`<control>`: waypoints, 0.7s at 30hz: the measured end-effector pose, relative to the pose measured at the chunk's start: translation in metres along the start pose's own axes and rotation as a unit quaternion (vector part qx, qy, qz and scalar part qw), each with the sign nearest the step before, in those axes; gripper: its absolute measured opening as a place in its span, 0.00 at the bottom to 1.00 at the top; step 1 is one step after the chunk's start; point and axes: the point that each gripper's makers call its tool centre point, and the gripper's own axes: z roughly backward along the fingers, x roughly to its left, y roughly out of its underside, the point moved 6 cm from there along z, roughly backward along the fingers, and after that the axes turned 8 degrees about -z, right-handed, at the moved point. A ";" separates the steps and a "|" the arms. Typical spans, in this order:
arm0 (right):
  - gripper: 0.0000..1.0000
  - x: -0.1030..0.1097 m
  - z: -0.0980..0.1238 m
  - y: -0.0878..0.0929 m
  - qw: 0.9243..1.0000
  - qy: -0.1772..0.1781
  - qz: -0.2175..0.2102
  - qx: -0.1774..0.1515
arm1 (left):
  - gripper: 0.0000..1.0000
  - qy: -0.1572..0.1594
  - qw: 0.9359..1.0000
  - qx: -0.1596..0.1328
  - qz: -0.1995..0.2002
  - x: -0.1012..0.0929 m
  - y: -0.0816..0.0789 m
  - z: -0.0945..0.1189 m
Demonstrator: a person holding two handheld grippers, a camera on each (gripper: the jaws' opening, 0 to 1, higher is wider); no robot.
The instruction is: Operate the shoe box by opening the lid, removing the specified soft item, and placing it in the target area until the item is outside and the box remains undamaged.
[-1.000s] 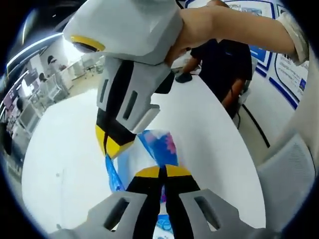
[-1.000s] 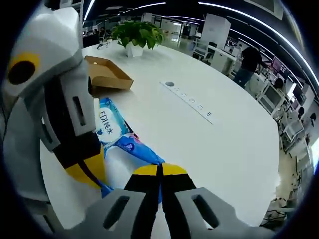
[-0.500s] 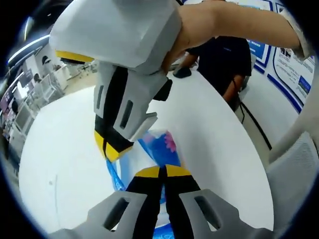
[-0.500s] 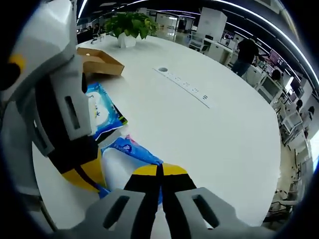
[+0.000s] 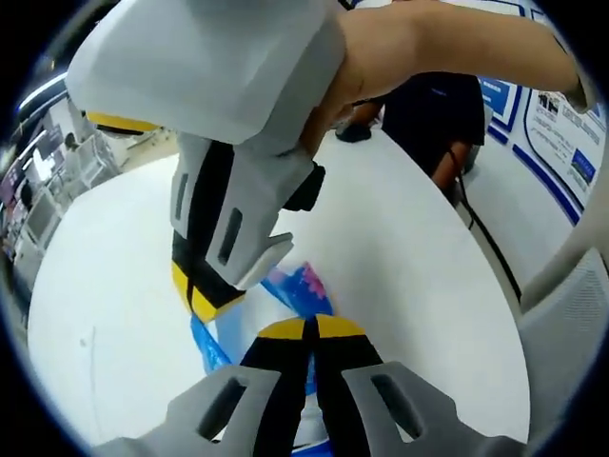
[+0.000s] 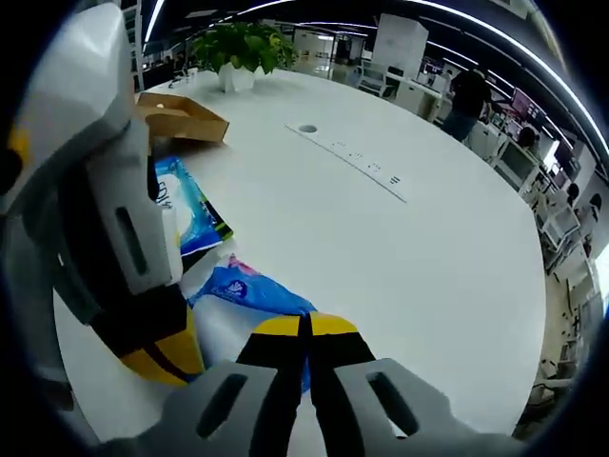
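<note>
While both grippers crowd over the near edge of the white surface (image 6: 409,248), each has its jaws pressed together on the same blue and white soft pack (image 6: 249,290). In the left gripper view the left gripper (image 5: 304,328) shows its yellow tips meeting with no gap, and the pack's blue and pink end (image 5: 303,290) lies just beyond them; the right gripper (image 5: 202,303) comes down from above, its yellow tip at the pack's other edge, with a hand (image 5: 333,95) wrapped round its white body. In the right gripper view the right gripper (image 6: 304,326) is likewise closed, with the pack's blue wrapper pinched at its tips, while the left gripper (image 6: 162,360) stands at the left of the view with its yellow tip against the same pack. A second blue pack (image 6: 186,205) lies flat on the surface just beyond, partly hidden behind the left gripper. Farther back sits the brown cardboard shoe box (image 6: 181,116), open, well apart from the held pack, and beyond it a potted plant (image 6: 243,52) in a white pot. A long socket strip (image 6: 357,164) runs across the middle of the surface. People (image 6: 466,100) stand among desks in the background.
</note>
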 end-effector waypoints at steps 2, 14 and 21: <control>0.00 0.001 0.000 0.000 1.000 -0.001 0.001 0.001 | 0.00 0.001 1.000 0.001 0.000 -0.001 0.002 0.000; 0.00 0.004 -0.001 0.004 1.000 0.000 0.005 0.010 | 0.00 0.003 1.000 0.007 -0.006 -0.006 0.007 0.005; 0.07 0.008 0.000 0.002 1.000 0.005 0.011 0.011 | 0.03 -0.005 1.000 0.008 0.003 -0.006 0.006 0.007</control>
